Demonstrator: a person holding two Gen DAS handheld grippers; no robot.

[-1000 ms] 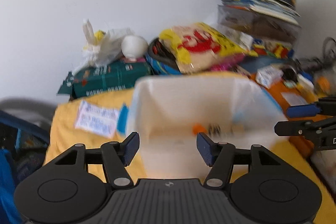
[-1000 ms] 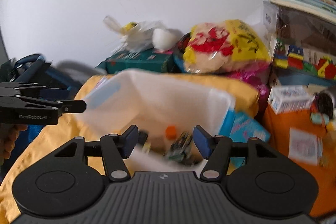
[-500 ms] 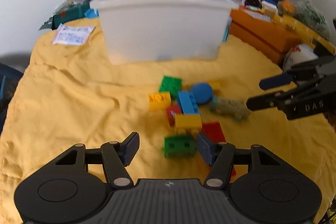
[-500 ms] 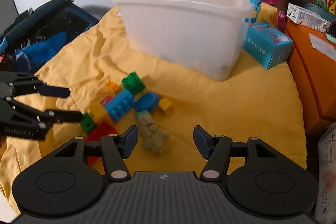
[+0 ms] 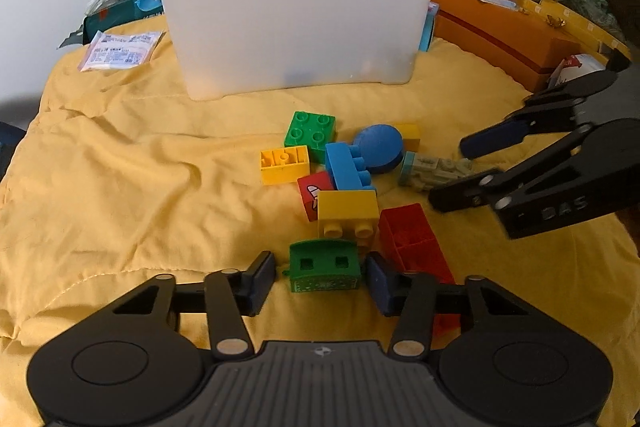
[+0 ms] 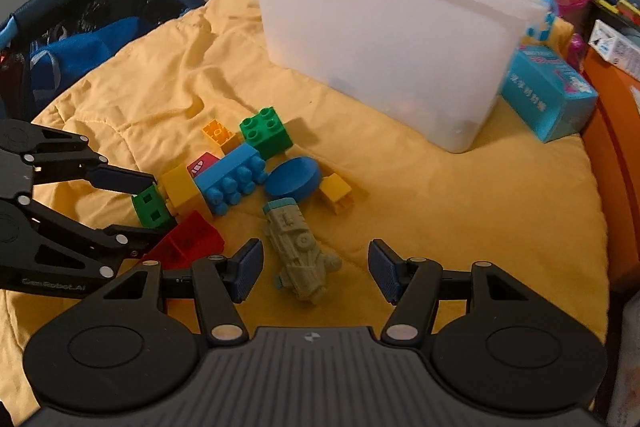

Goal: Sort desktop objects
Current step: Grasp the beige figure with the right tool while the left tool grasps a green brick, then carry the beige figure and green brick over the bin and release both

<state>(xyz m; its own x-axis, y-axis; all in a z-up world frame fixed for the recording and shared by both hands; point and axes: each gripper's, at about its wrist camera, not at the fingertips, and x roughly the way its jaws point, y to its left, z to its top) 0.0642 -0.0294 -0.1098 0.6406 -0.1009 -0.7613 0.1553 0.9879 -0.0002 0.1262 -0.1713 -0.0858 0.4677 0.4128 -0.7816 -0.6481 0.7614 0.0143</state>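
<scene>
Straddling the green window block [image 5: 324, 266] on the yellow cloth [image 5: 140, 195], the left gripper [image 5: 320, 281] has just been closing, pads near both sides of the block but not pressing. The right gripper [image 6: 314, 269] stands open around the grey-green toy locomotive [image 6: 300, 247], which lies between its pads untouched. Nearby lie a red block [image 5: 412, 239], a yellow block [image 5: 348, 211], a blue brick [image 6: 232, 177] and a blue disc [image 6: 294, 179]. Behind them stands the white bin [image 5: 296, 27].

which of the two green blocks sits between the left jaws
The green piece with two square windows, lying nearest the camera between the left gripper jaws. The other green block, with four round studs on top, sits farther back toward the white bin.
</scene>
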